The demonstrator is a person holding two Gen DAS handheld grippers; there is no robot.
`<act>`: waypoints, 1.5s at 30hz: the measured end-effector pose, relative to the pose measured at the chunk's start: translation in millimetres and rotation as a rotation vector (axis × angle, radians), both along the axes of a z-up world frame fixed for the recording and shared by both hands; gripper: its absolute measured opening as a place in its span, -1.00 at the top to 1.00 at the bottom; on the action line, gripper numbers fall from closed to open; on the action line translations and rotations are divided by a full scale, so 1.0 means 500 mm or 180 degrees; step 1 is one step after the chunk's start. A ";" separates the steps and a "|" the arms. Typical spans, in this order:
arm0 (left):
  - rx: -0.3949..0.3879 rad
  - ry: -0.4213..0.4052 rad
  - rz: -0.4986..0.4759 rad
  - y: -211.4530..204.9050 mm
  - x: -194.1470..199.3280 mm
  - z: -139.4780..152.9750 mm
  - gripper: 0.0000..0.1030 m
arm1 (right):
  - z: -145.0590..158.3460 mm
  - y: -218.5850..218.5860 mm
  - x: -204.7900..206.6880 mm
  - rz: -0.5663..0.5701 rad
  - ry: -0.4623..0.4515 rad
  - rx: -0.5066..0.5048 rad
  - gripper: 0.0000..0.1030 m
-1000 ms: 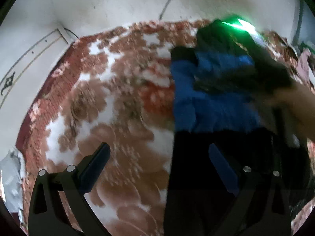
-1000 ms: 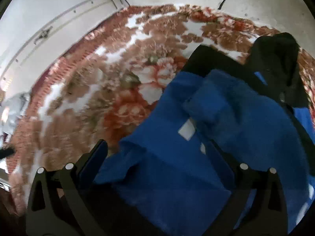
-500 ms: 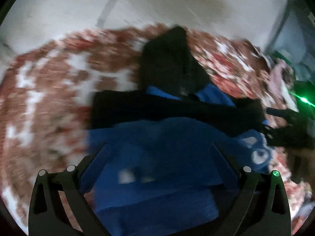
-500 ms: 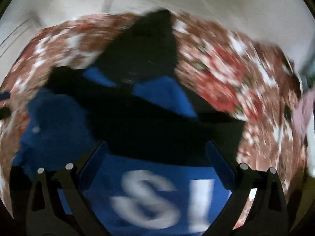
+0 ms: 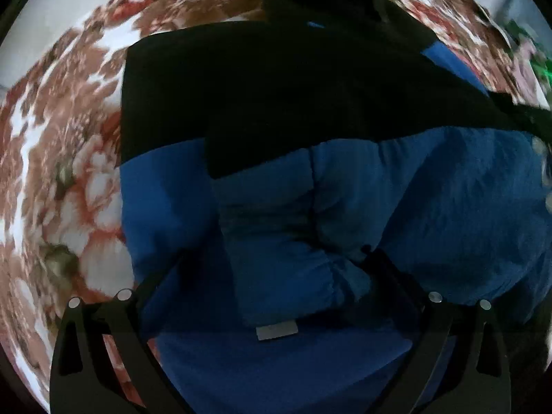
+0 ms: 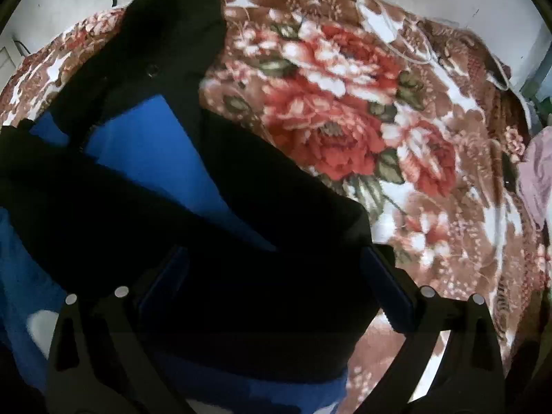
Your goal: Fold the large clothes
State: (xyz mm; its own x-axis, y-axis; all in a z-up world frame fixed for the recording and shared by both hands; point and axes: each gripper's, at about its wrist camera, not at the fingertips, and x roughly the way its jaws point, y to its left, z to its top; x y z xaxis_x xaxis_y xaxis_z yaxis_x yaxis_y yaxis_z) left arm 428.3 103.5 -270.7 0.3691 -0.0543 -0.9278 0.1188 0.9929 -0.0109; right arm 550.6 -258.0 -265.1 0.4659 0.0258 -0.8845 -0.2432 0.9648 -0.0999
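Now both views are seen steadied close over the blue-and-black jacket [image 5: 345, 207], where half a second ago they were blurred in a swing; a fold looks finished and another about to start. The left hand-held gripper [image 5: 276, 269] is held spread above a blue sleeve [image 5: 276, 241]; the right hand-held gripper [image 6: 272, 265] is spread over black cloth. Beyond, the floral blanket [image 6: 345, 120] is covered only toward its left edge.

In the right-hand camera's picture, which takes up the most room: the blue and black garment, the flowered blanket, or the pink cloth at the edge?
1. Flowered blanket and blue and black garment: about alike; the garment lies nearer the camera, so I won't rank them.
2. Pink cloth: smallest by far, only a sliver at the right edge.
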 end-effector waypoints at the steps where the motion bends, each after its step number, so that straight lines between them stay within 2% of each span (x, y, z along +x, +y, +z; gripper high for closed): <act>1: 0.0004 -0.0024 -0.0011 -0.002 -0.002 -0.003 -0.92 | -0.008 -0.006 0.002 -0.0001 -0.0010 0.0020 -0.91; 4: -0.0003 -0.0053 -0.0013 -0.002 -0.005 0.000 -0.92 | -0.025 -0.019 0.004 0.0027 -0.0065 0.0094 -0.91; 6: 0.0037 -0.0062 -0.0015 0.000 -0.012 0.022 -0.90 | 0.001 -0.022 -0.004 -0.0017 -0.0153 0.0135 -0.91; 9: -0.0044 -0.0264 -0.0102 0.008 -0.015 0.103 -0.90 | 0.075 -0.025 -0.013 -0.0064 -0.0259 0.0403 -0.91; 11: -0.0032 -0.0407 -0.0206 0.016 0.000 0.160 -0.90 | 0.113 -0.018 -0.001 -0.0055 -0.0214 0.0505 -0.91; 13: -0.0123 -0.0516 -0.0256 0.038 0.046 0.217 -0.90 | 0.151 -0.003 0.029 -0.0026 -0.0153 0.0670 -0.91; 17: -0.0516 -0.0524 -0.0275 0.080 0.180 0.258 -0.90 | 0.192 0.042 0.113 0.0048 -0.0181 0.0737 -0.91; 20: -0.0700 -0.0576 -0.0328 0.106 0.308 0.239 -0.90 | 0.196 0.080 0.184 0.0080 -0.0192 0.0783 -0.91; 25: -0.0539 -0.0574 -0.0415 0.099 0.443 0.206 -0.90 | 0.168 0.154 0.300 0.0104 -0.0128 0.0808 -0.91; 29: -0.0629 -0.0570 -0.0529 0.081 0.530 0.178 -0.90 | 0.132 0.213 0.373 0.0179 -0.0149 0.0665 -0.91; 37: -0.1032 -0.0444 -0.0444 0.076 0.643 0.088 -0.90 | 0.047 0.248 0.469 0.0203 -0.0011 0.0744 -0.91; 39: -0.1221 -0.0441 -0.0404 0.086 0.660 0.079 -0.89 | 0.036 0.246 0.483 0.0199 0.0038 0.0899 -0.79; 40: -0.1352 -0.0439 -0.0376 0.092 0.668 0.076 -0.89 | 0.029 0.249 0.491 0.0210 0.0078 0.0957 -0.58; 41: -0.1457 -0.0452 -0.0320 0.100 0.675 0.074 -0.89 | 0.023 0.253 0.498 0.0224 0.0122 0.0989 -0.53; 43: -0.1647 -0.0487 -0.0230 0.114 0.688 0.070 -0.89 | 0.012 0.264 0.507 0.0232 0.0153 0.1027 -0.53; 45: -0.1706 -0.0484 -0.0220 0.116 0.698 0.063 -0.89 | 0.004 0.281 0.510 0.0307 0.0141 0.0983 -0.53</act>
